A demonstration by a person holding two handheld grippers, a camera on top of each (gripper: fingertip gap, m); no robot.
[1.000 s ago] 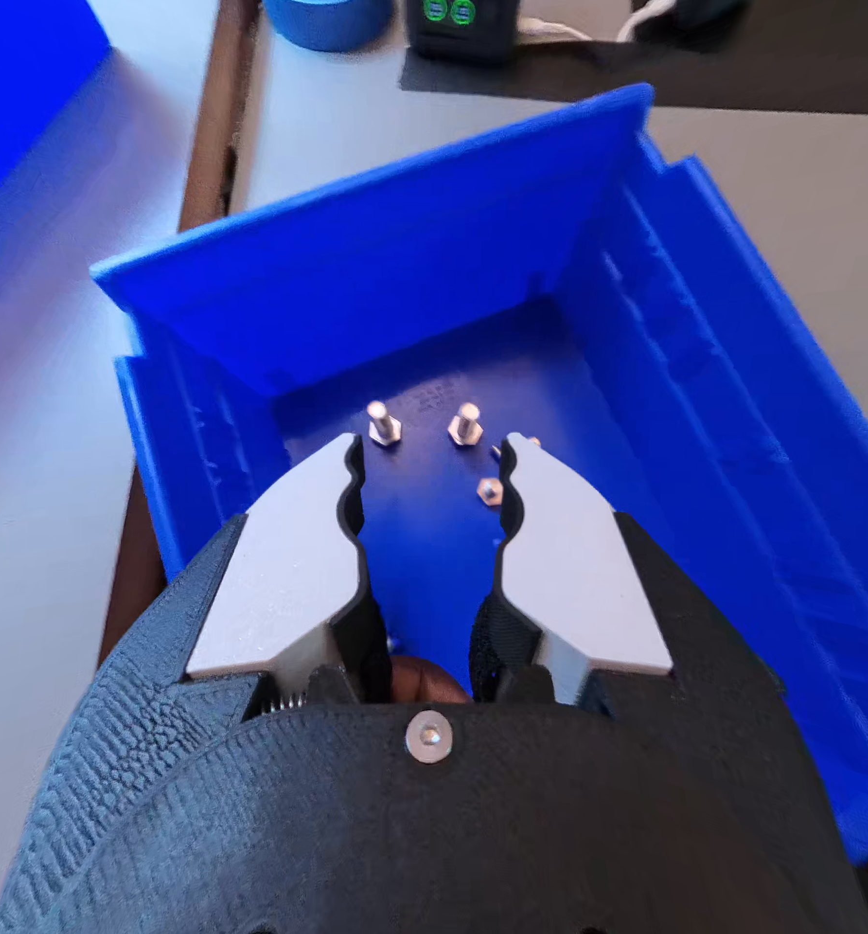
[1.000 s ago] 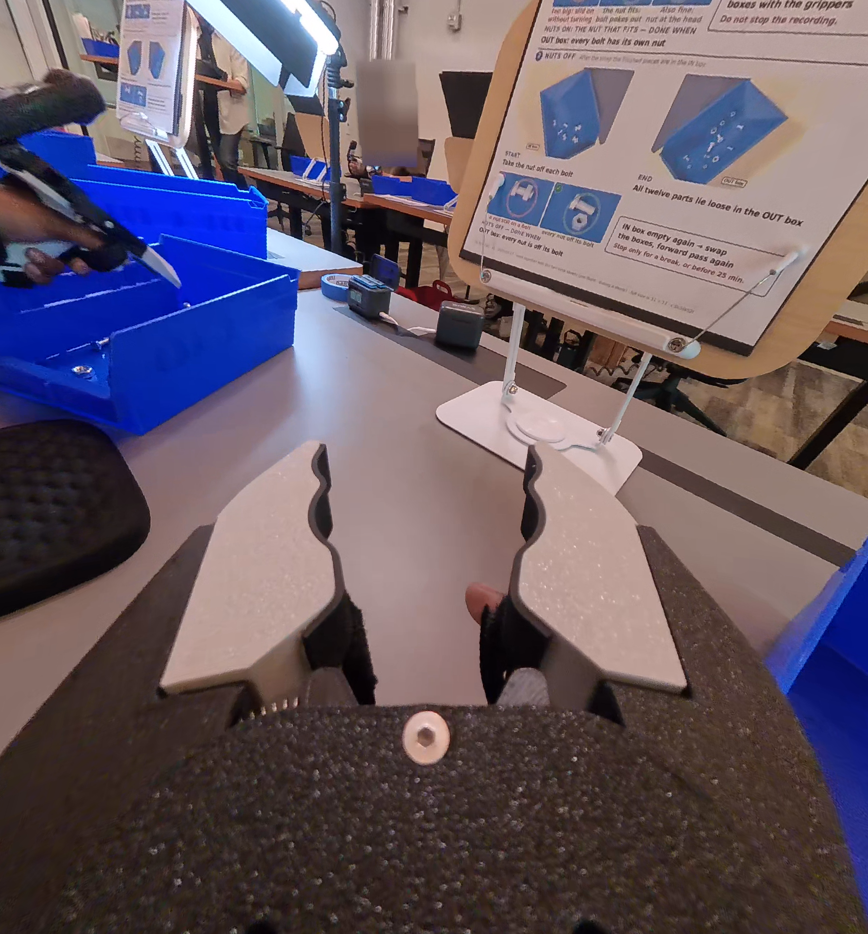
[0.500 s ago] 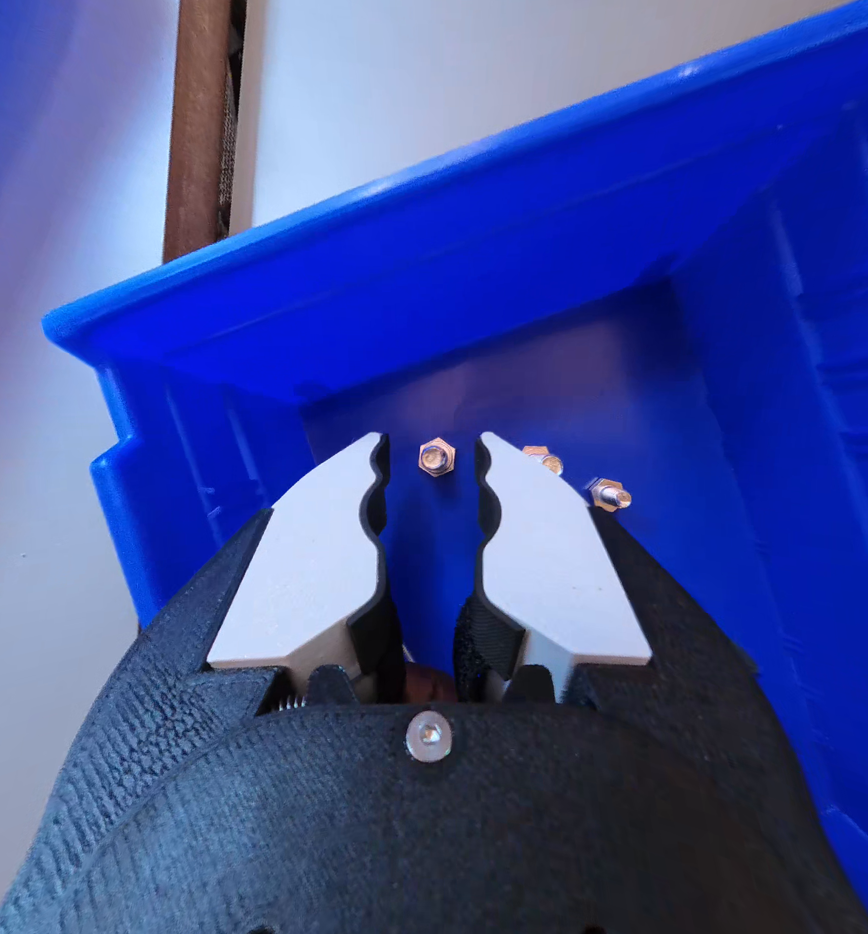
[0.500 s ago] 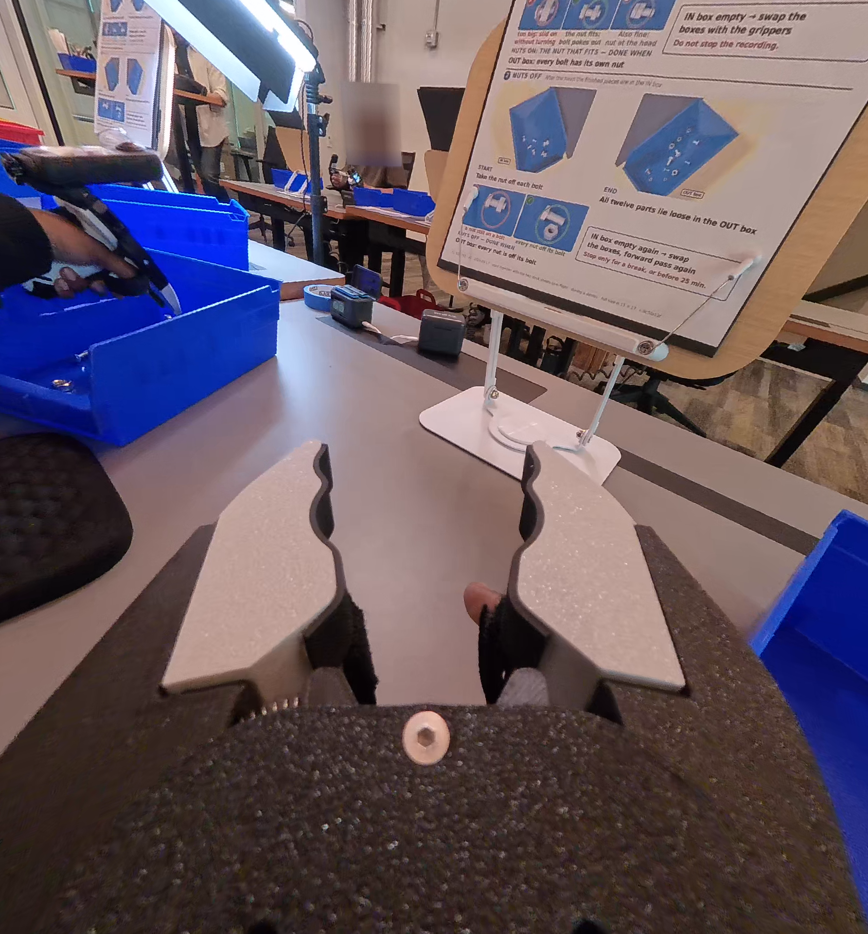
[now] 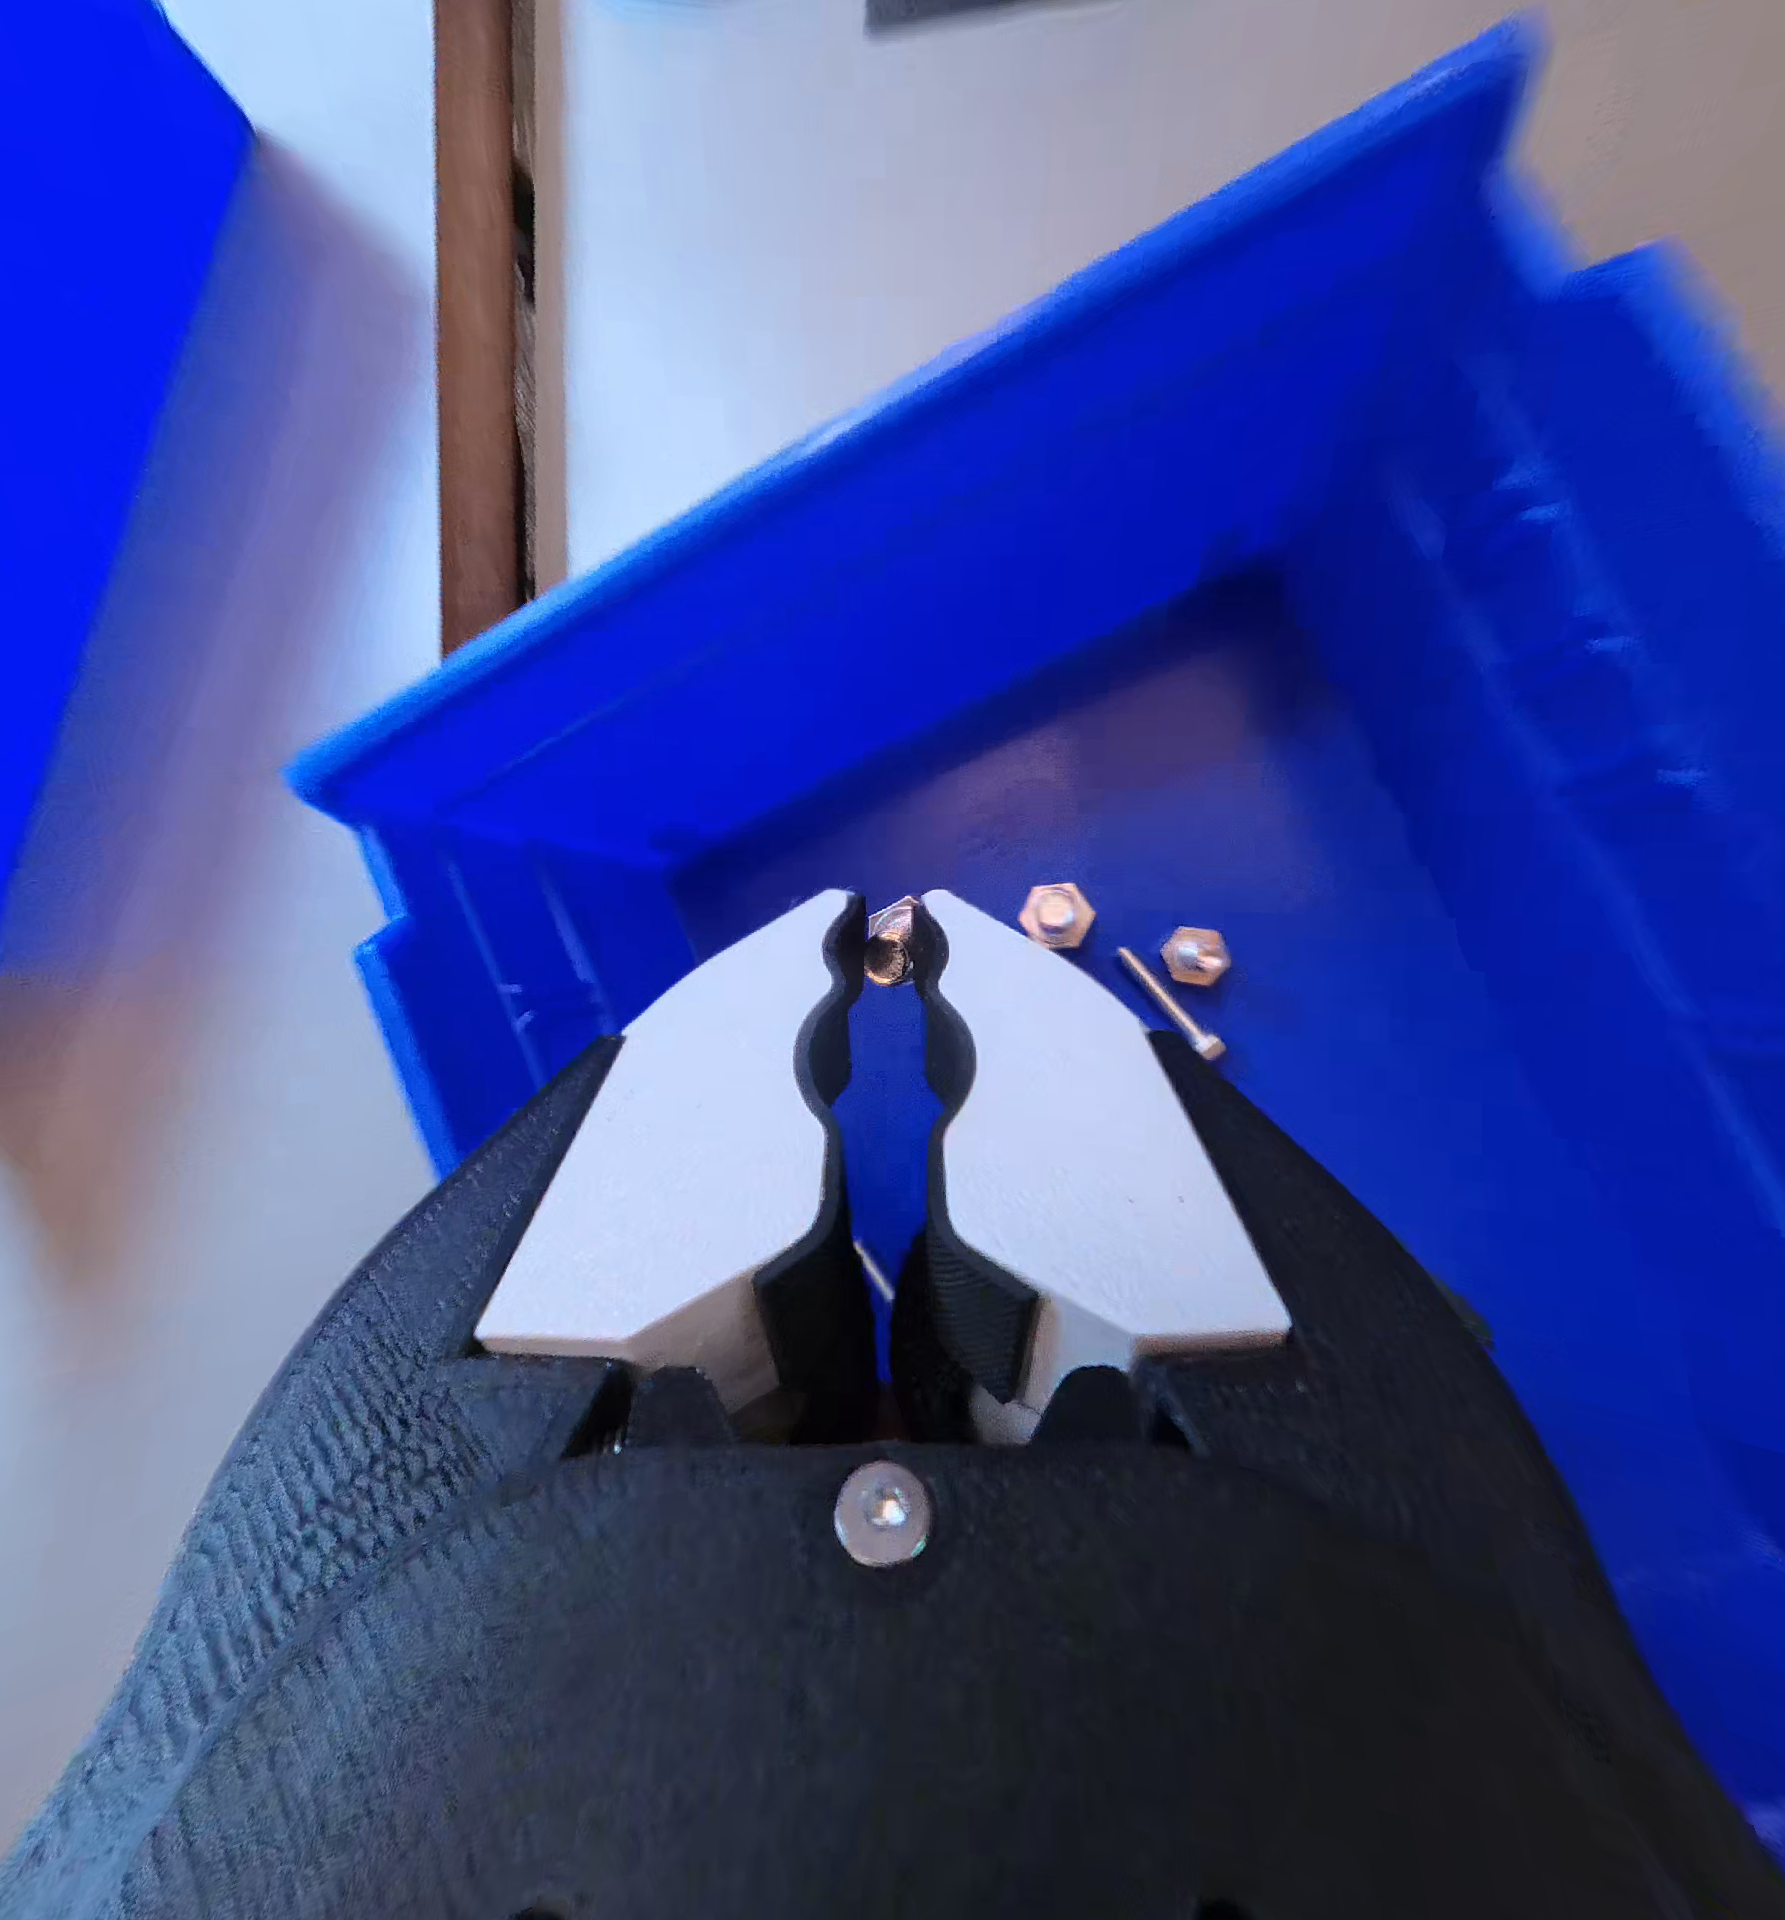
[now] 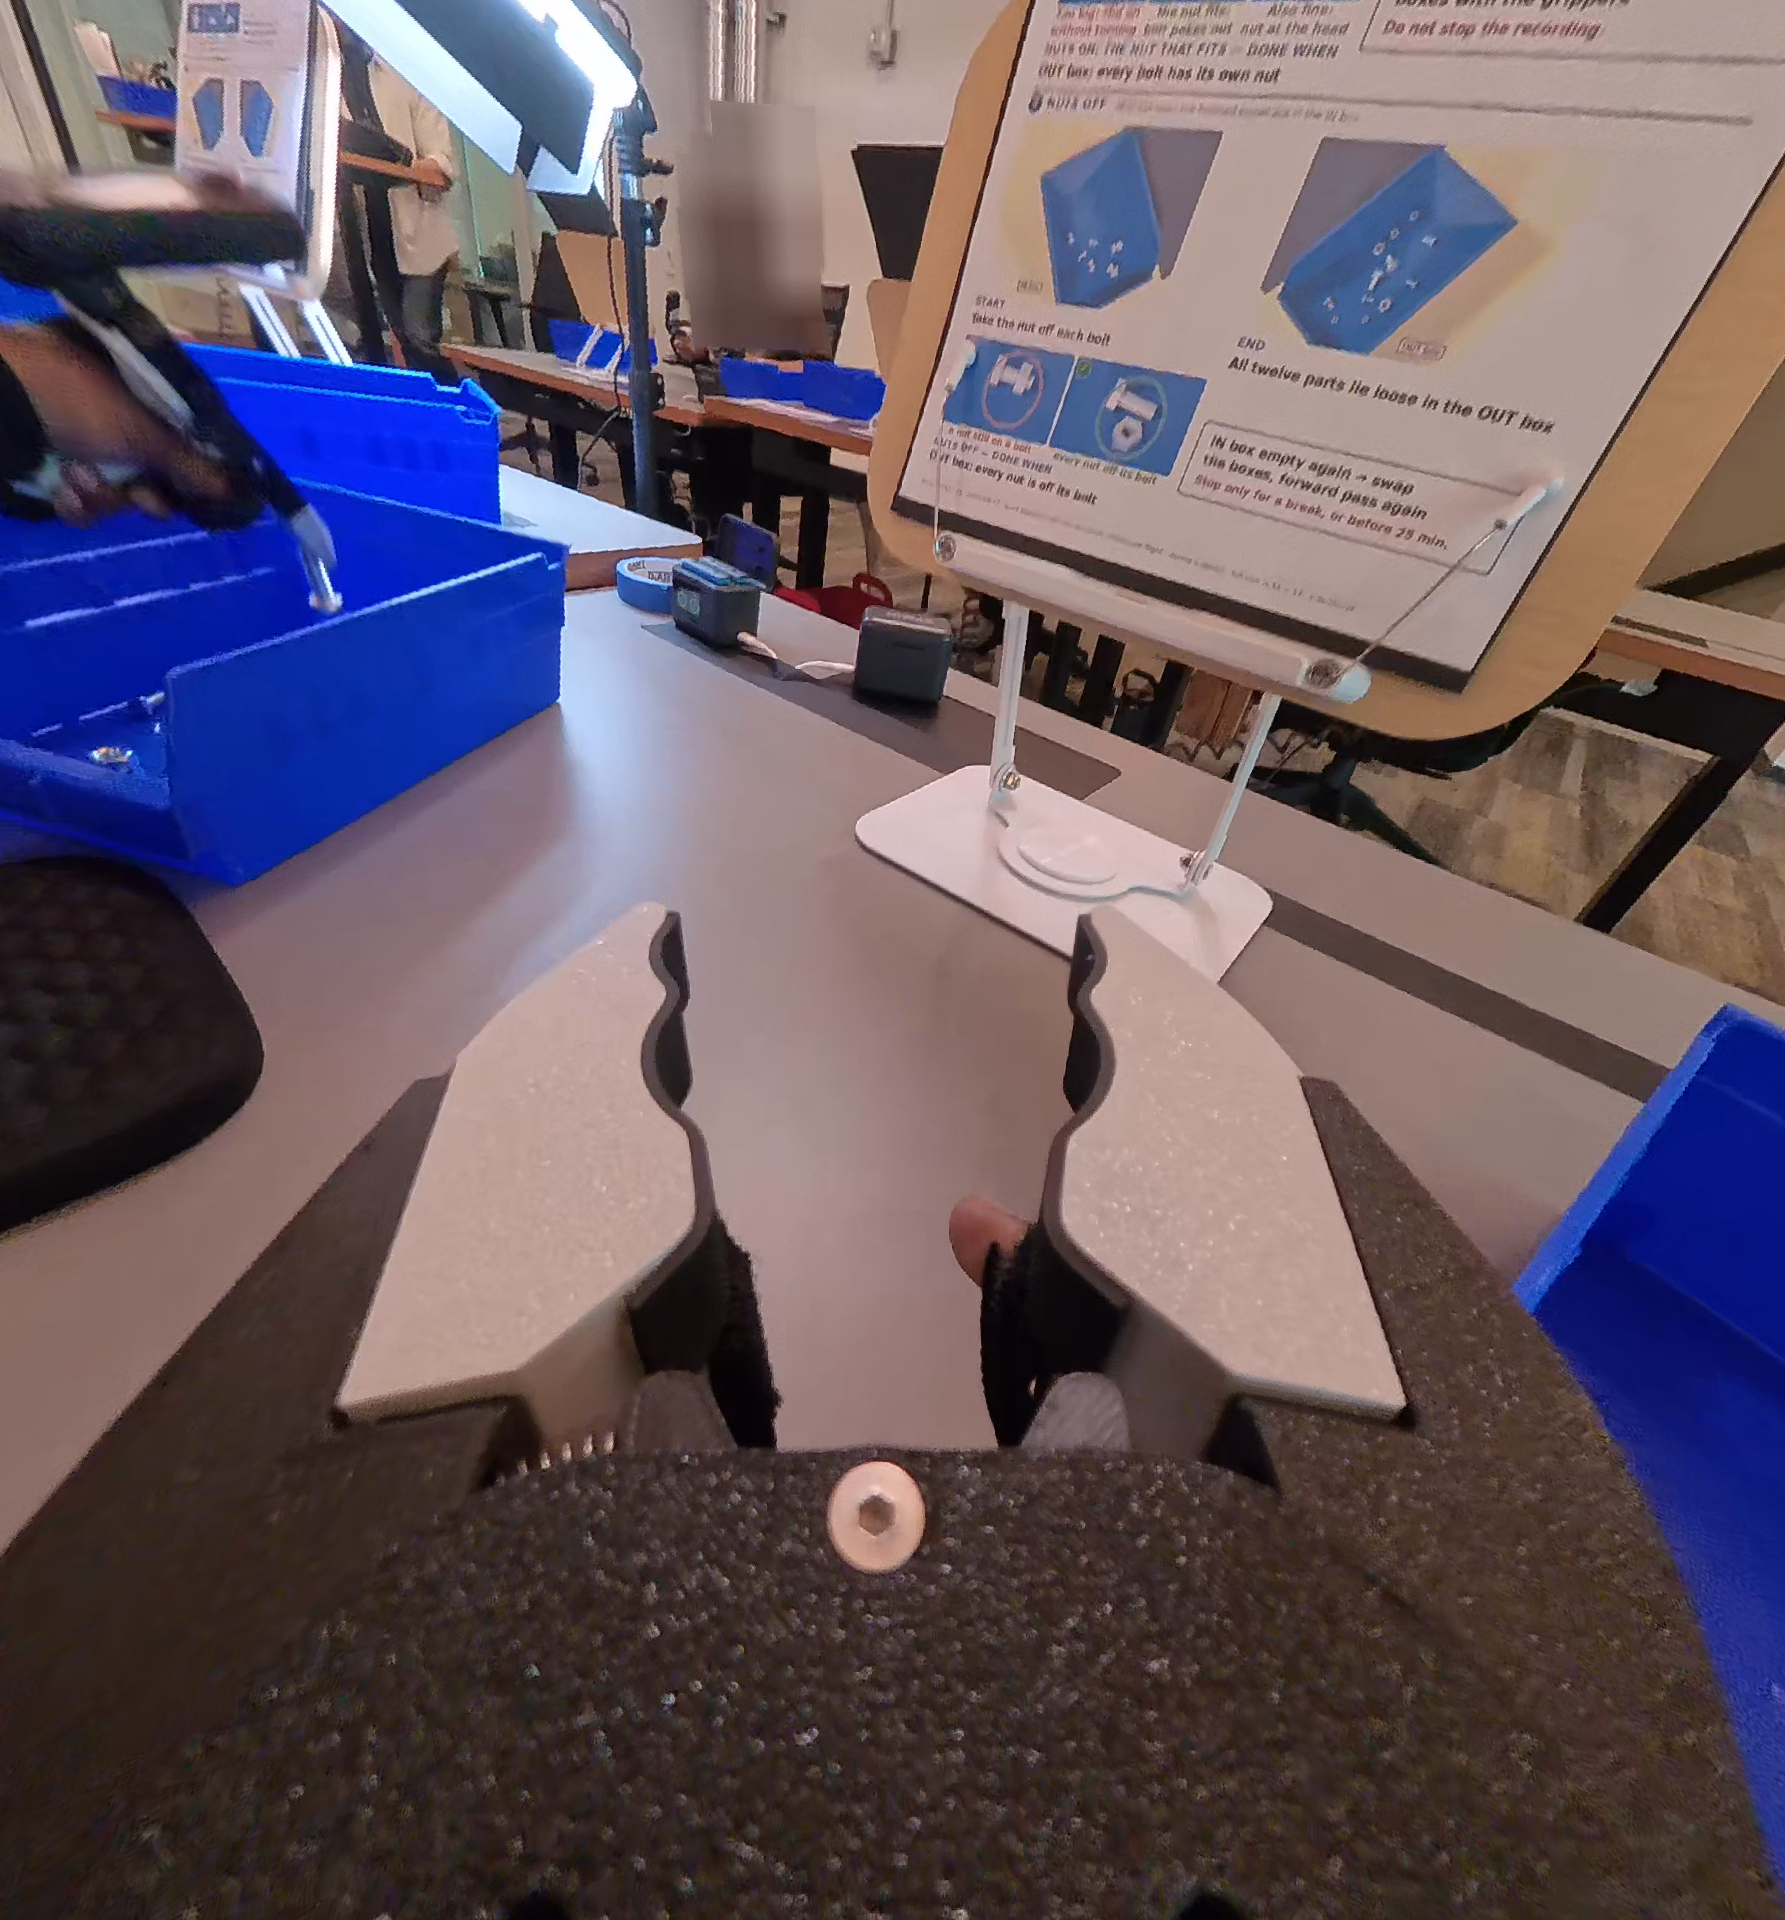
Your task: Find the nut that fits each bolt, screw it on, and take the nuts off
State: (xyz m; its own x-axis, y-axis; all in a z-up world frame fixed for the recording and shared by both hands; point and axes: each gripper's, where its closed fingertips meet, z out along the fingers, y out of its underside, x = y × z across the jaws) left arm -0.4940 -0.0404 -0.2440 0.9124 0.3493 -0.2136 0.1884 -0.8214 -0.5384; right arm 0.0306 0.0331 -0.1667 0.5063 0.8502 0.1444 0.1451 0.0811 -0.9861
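Gripping bolt (image 5: pixel 890 951) above blue bin (image 5: pixel 971 582): left claw (image 5: pixel 888 920); right view only: right claw (image 6: pixel 872 971) released.

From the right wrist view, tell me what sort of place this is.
Probably a shared workshop or data-collection lab: rows of tables with blue bins, a studio light on a stand, an instruction board.

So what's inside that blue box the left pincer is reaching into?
Inside the blue box, two bolts stand on their heads beside a thin screw. The left gripper pinches another bolt. The gripper hides the nearer floor.
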